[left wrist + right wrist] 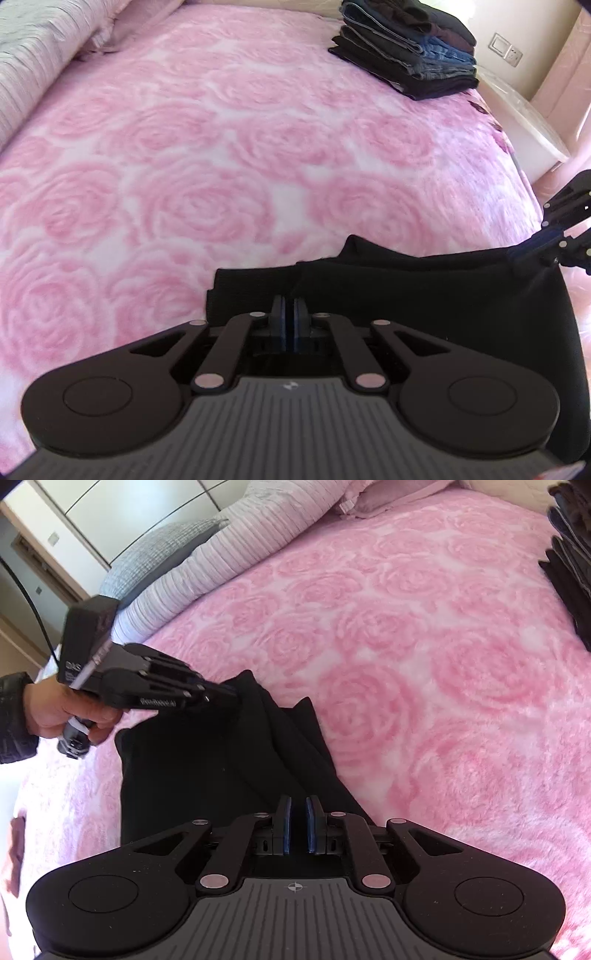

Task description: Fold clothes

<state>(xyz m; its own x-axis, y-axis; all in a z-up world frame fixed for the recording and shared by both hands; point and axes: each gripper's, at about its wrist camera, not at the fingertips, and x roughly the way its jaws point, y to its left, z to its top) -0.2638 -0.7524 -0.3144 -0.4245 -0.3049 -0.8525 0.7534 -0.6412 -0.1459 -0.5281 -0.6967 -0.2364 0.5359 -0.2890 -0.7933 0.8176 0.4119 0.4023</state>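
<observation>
A black garment (424,295) lies folded on the pink rose blanket (221,155), at the near edge of the bed. The left gripper (290,314) has its pads pressed together on a fold of the cloth at 6 o'clock in its own view. The right gripper (298,823) sits over the garment's edge with a narrow gap between its pads; whether cloth is pinched there cannot be told. Only the left view shows the stack of folded clothes (406,48) fully, at 1 o'clock. Only the right view shows the hand (62,712) holding the left gripper at 9 o'clock, and the striped quilt (229,554) at 11.
</observation>
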